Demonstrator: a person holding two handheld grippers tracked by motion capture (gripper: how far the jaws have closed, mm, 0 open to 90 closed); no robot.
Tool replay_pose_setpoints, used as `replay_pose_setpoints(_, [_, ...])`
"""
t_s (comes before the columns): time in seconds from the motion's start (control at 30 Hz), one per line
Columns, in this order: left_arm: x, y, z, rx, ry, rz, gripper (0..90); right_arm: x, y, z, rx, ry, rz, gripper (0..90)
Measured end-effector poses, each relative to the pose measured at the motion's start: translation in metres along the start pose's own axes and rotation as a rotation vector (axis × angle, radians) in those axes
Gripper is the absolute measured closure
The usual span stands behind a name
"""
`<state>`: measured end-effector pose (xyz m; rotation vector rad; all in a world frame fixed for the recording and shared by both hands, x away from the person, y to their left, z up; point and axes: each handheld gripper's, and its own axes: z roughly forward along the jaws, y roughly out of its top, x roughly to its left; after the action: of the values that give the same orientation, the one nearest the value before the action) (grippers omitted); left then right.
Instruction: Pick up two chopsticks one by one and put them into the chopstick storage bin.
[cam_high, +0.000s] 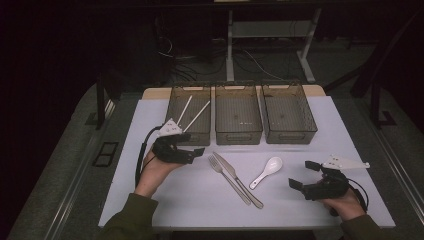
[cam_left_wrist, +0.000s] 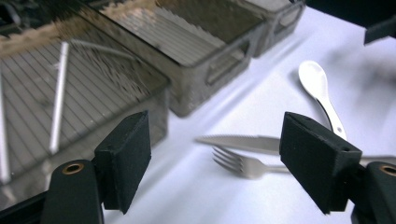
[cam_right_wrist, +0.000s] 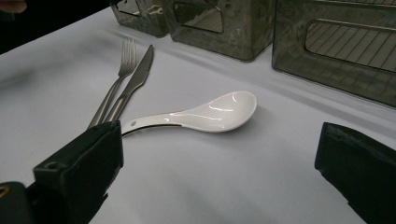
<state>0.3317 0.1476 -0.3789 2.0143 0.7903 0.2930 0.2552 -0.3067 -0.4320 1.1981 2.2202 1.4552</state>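
My left claw hangs just in front of the left bin, jaws apart and empty, with two white sticks lying in that bin. Just right of it on the table, the fork and knife lie side by side, touching or nearly so. The white spoon rests near them, bowl up. My right claw sits right of the spoon, jaws wide apart, gripping nothing.
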Motion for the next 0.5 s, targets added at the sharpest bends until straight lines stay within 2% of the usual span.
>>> replay_pose_setpoints(0.13, [-0.008, -0.012, -0.001, 0.0, 0.001, 0.008, 22.9, 0.0, 0.0, 0.0, 0.0, -0.001, 0.001, 1.1])
replay_pose_setpoints(0.37, [-0.017, -0.033, -0.003, 0.002, -0.024, 0.022, 20.0, 0.0, 0.0, -0.001, -0.005, 0.0, -0.004, 1.1])
replay_pose_setpoints(0.47, [-0.021, -0.042, -0.002, 0.014, -0.037, 0.033, 18.8, 0.0, 0.0, -0.001, -0.006, 0.0, -0.004, 1.1])
replay_pose_setpoints(0.5, [-0.022, -0.046, -0.002, 0.023, -0.029, 0.039, 18.5, 0.0, 0.0, -0.001, -0.006, -0.001, -0.003, 1.1])
